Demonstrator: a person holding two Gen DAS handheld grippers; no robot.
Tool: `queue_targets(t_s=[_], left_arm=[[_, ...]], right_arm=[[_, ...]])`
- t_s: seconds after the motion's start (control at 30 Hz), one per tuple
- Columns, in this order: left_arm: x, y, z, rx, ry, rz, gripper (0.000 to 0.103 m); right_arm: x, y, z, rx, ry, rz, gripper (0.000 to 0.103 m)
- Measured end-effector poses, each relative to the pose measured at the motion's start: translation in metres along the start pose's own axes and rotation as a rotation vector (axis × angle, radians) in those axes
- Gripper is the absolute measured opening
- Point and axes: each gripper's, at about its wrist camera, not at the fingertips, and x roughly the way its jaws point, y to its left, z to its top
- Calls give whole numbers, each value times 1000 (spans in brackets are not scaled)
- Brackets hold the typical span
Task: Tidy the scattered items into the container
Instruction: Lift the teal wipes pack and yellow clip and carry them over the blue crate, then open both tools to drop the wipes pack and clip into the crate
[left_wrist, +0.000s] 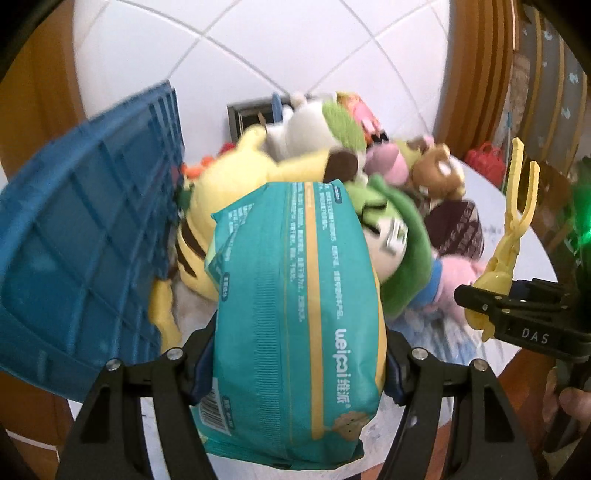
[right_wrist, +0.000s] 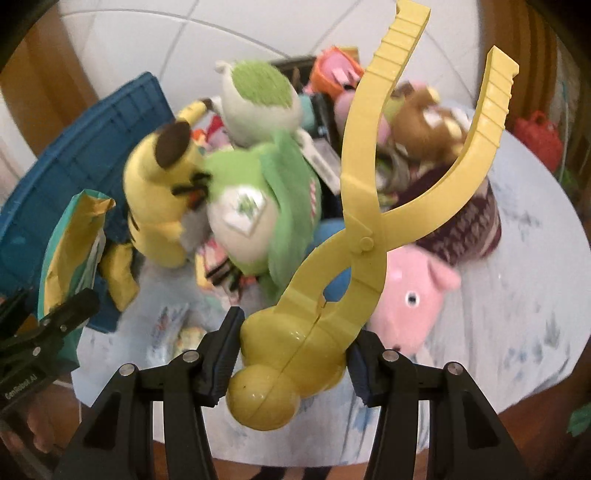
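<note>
My left gripper (left_wrist: 295, 373) is shut on a teal and yellow packet (left_wrist: 299, 314), held upright above the round table. My right gripper (right_wrist: 290, 360) is shut on the duck-shaped mould end of yellow plastic tongs (right_wrist: 362, 236), whose two handles point up and away. The same tongs (left_wrist: 513, 225) show at the right of the left wrist view, and the packet (right_wrist: 74, 243) at the left of the right wrist view. A blue crate (left_wrist: 81, 251) stands at the left of the table. Beside it lies a heap of plush toys: yellow (right_wrist: 159, 206), green (right_wrist: 266, 206), pink (right_wrist: 410, 299).
The round table (right_wrist: 517, 288) carries a pale patterned cloth. A brown plush (left_wrist: 439, 173) and a dark maroon knitted thing (right_wrist: 469, 229) lie at the back right. White floor tiles and wooden furniture surround the table; a red basket (left_wrist: 484, 158) sits beyond its edge.
</note>
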Motion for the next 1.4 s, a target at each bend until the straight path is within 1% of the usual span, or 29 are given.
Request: queue_targets(t_s=[0.17,0.27,0.33,0.47,0.57,0.7,0.73,0.77,0.83,0.87,0.9,0.97,1.1,1.17,1.27,1.4], left_arm=[[-30,6,18,-6,-75,49,70],[-53,10,32,-18,-134,87,70],[-70,16,42,-31,-172,121,70],[-96,37,54,-71,-219,184,70],[-120,67,63,-126,-247,227,70],[-151,122,68,-188,-296,319,70],[-159,137,69,-205,-306,344,70],[-163,154,68,-224,-304,362,70],[-170,189,67,-264,-300,398,70],[-172,211,64,-288,-287,416,70],[-172,225,62,-301,-279,426,70],[-171,260,55,-332,-256,448,70],[-160,314,43,-381,-207,459,70],[-154,330,39,-391,-191,461,70],[-138,347,37,-396,-169,443,70],[-123,358,36,-387,-147,417,70]], right_arm=[[-19,10,25,-65,-51,29,51],[-38,21,40,-105,-85,60,51],[-49,34,54,-138,-108,84,51],[-66,62,75,-210,-147,149,51],[-74,94,94,-269,-174,204,51],[-82,147,116,-336,-205,284,51],[-84,166,122,-356,-215,307,51],[-87,179,126,-370,-222,325,51],[-90,218,135,-407,-239,368,51],[-91,232,138,-420,-244,383,51],[-91,249,140,-436,-247,404,51],[-88,292,144,-479,-243,449,51],[-68,355,141,-549,-211,469,51],[-52,382,137,-576,-174,471,51],[-31,402,133,-600,-136,451,51],[-12,414,132,-602,-96,417,51]])
